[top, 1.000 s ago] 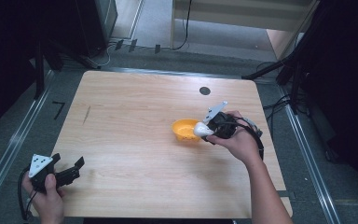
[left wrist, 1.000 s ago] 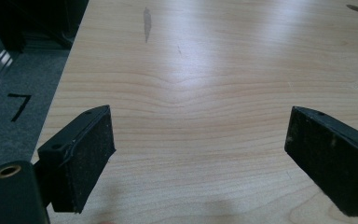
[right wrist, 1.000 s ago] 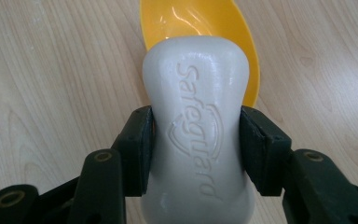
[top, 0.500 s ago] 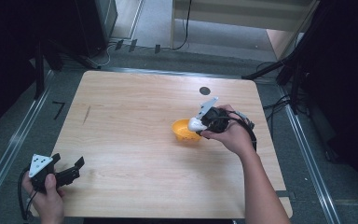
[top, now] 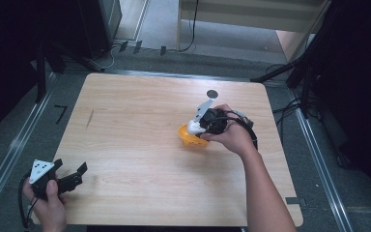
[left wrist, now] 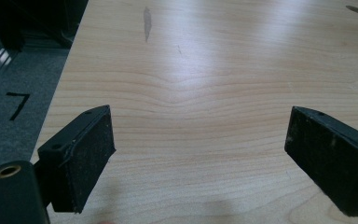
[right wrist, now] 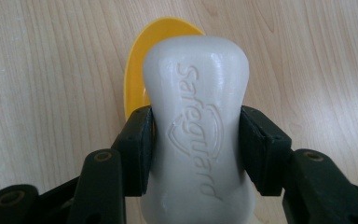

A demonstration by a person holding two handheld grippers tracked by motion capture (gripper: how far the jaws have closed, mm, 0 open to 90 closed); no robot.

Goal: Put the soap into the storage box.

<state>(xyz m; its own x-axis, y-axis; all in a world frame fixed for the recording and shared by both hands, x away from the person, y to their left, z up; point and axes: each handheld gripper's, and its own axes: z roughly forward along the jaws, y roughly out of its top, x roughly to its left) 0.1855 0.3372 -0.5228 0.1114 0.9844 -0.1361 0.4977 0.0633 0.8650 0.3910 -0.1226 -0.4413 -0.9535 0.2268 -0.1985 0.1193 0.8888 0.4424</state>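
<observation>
A white bar of soap [right wrist: 196,84] with raised lettering is pinched across its width by my right gripper [right wrist: 196,140], which is shut on it. Under and beyond the soap lies a yellow-orange dish [right wrist: 133,79]. From the high view, the right gripper [top: 196,128] holds the soap [top: 192,126] just over the dish [top: 187,139], right of the table's middle; whether soap and dish touch I cannot tell. My left gripper [top: 70,170] rests at the near left corner, open. Its pads [left wrist: 91,154] stand wide apart over bare wood, nothing between them.
The wooden table [top: 140,111] bears a small dark round spot [top: 212,93] at the far right and a dark streak [top: 90,118] at the left. Grey floor with metal rails runs along both sides. A black cable trails from the right gripper.
The right gripper has carried the soap leftward, from the dish's right side to over the dish. The left gripper and the dish stay where they were.
</observation>
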